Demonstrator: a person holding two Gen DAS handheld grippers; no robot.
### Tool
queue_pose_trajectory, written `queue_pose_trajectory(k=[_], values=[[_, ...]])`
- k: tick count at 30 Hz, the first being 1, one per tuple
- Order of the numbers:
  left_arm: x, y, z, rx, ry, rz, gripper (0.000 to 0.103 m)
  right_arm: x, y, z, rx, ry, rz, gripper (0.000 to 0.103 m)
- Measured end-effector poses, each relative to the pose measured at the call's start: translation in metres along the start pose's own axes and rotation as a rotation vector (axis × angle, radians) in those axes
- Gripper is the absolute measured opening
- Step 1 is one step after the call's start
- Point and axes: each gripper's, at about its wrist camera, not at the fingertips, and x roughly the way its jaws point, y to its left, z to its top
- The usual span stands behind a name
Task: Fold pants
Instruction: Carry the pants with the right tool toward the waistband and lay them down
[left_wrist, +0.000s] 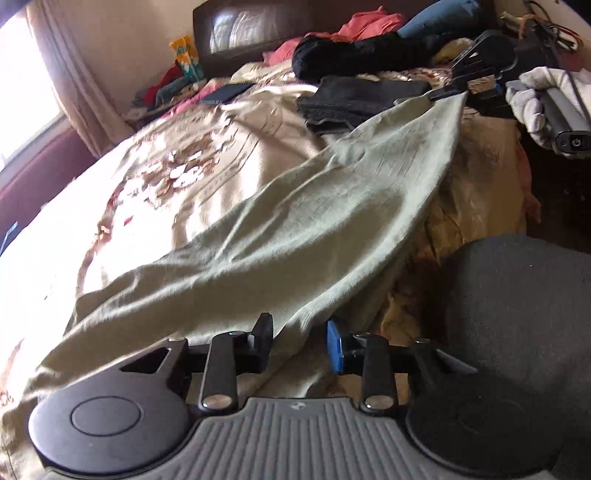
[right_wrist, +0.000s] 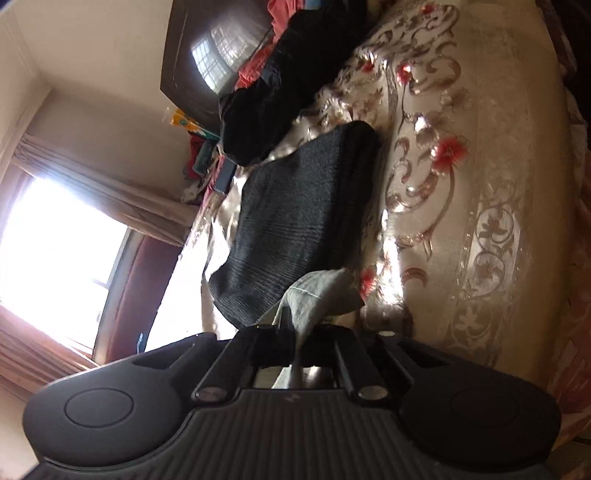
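Pale green pants (left_wrist: 295, 221) stretched over the bed (left_wrist: 166, 155) ahead of the left gripper (left_wrist: 300, 341), jaws apart, cloth unpinched. Right gripper (right_wrist: 295, 354) clamped on the far hem. Risk: loose near end sagging, skewing the fold.

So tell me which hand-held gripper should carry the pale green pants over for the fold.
Right. The right hand-held gripper is already shut on an end of the pale green pants, lifting it off the bedspread. The left hand-held gripper stands open, holding nothing, with the cloth lying loose between its fingers.
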Motion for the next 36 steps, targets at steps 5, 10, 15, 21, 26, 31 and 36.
queue_pose_trajectory(k=[5, 10, 15, 21, 26, 31, 36], values=[[-0.008, 0.001, -0.008, 0.024, -0.038, -0.008, 0.047, -0.013, 0.038, 0.004, -0.037, 0.002, 0.071, 0.004], [-0.01, 0.026, -0.021, -0.111, -0.058, 0.059, 0.047, -0.02, 0.115, -0.004, -0.155, 0.012, 0.205, 0.004], [-0.004, 0.033, -0.038, -0.152, 0.011, -0.055, 0.051, -0.012, 0.201, -0.038, -0.286, 0.086, 0.337, 0.004], [-0.032, 0.058, -0.049, -0.256, -0.039, -0.11, 0.051, 0.018, 0.293, -0.123, -0.459, 0.297, 0.484, 0.004], [-0.075, 0.101, -0.074, -0.45, -0.114, -0.029, 0.051, 0.07, 0.337, -0.242, -0.611, 0.539, 0.507, 0.004], [-0.106, 0.135, -0.105, -0.572, -0.145, 0.058, 0.051, 0.108, 0.345, -0.365, -0.793, 0.738, 0.482, 0.004], [-0.119, 0.15, -0.14, -0.644, -0.111, 0.088, 0.051, 0.099, 0.337, -0.461, -1.115, 0.87, 0.484, 0.005]])
